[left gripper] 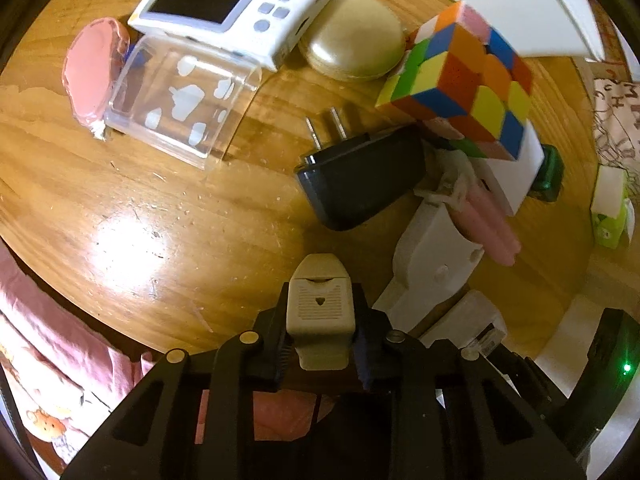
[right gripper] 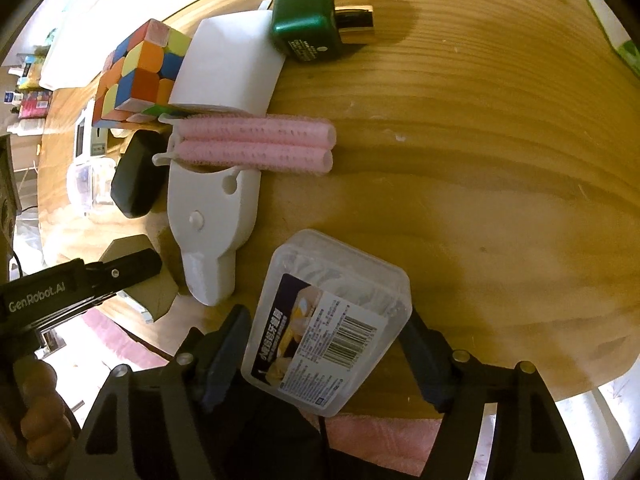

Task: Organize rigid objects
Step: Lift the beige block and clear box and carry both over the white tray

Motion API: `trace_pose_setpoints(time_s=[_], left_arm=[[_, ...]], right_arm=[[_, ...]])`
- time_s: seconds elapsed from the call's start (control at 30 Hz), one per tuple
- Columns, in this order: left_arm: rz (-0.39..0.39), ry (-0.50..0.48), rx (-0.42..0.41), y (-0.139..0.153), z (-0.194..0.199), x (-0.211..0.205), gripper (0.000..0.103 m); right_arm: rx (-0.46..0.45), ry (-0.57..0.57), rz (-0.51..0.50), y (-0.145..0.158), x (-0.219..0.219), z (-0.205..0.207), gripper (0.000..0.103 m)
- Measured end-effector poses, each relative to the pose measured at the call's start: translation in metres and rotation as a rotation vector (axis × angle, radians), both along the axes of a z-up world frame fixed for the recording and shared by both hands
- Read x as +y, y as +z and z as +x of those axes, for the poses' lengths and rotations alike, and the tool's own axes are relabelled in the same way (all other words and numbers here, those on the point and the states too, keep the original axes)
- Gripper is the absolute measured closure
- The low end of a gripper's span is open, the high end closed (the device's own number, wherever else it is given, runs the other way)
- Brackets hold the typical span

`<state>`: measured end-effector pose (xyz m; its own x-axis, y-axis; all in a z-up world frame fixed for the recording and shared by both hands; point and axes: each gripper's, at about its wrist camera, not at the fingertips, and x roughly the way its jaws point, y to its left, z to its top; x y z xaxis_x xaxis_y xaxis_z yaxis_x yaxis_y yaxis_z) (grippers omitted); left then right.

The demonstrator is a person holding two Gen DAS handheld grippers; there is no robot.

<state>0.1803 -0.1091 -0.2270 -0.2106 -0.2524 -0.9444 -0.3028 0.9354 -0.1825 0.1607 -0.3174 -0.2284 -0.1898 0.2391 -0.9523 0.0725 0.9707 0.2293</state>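
1. The left claw (left gripper: 320, 344) is clamped on a beige plastic clip-shaped piece (left gripper: 320, 312), its jaws pressed against both sides; the piece points forward over the round wooden tabletop (left gripper: 160, 208).
2. The right claw (right gripper: 320, 356) holds a clear plastic floss-pick box with a barcode label (right gripper: 328, 332) near the tabletop's near edge. Its jaws bracket the box's two ends, and the box sits skewed between them.
3. Judging from the task, the step in hand is setting both held things beside the cluster already gathered: a black plug adapter (left gripper: 360, 176), a scrambled colour cube (left gripper: 460, 84), a white plastic holder (left gripper: 432, 256), a pair of pink foam rollers (right gripper: 256, 144) and a green bottle with a gold cap (right gripper: 308, 20).
4. To do it well, I would lower the beige piece onto the bare wood in front of the black adapter, keeping clear of the white holder just to its right, and let go only once it rests flat.
5. The box's skew suggests an uneven grip; setting it down gently and level on the open wood to the right of the rollers should stop it twisting out.
6. In the right wrist view the left claw reaches in low from the left, roughly level, with a hand (right gripper: 40, 412) gripping its handle below.
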Motion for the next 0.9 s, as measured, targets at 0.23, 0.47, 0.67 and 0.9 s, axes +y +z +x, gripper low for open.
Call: trace_pose_setpoints(time_s=[0.23, 0.47, 0.67, 0.9], left_arm=[[0.019, -0.058, -0.142, 0.032, -0.010, -0.002, 0.076], [0.029, -0.105, -0.350, 0.081, -0.016, 0.000, 0.076], [0.019, -0.119, -0.546, 0.111, -0.009, 0.019, 0.076], [0.032, -0.146, -0.772, 0.151, 0.007, 0.029, 0.076]], right_arm=[[-0.115, -0.026, -0.032, 0.022, -0.002, -0.009, 0.031], [-0.305, -0.023, -0.064, 0.066, 0.003, -0.015, 0.032], [-0.511, -0.004, -0.091, 0.106, 0.016, -0.017, 0.032], [-0.730, 0.042, -0.091, 0.135, 0.047, -0.019, 0.033]])
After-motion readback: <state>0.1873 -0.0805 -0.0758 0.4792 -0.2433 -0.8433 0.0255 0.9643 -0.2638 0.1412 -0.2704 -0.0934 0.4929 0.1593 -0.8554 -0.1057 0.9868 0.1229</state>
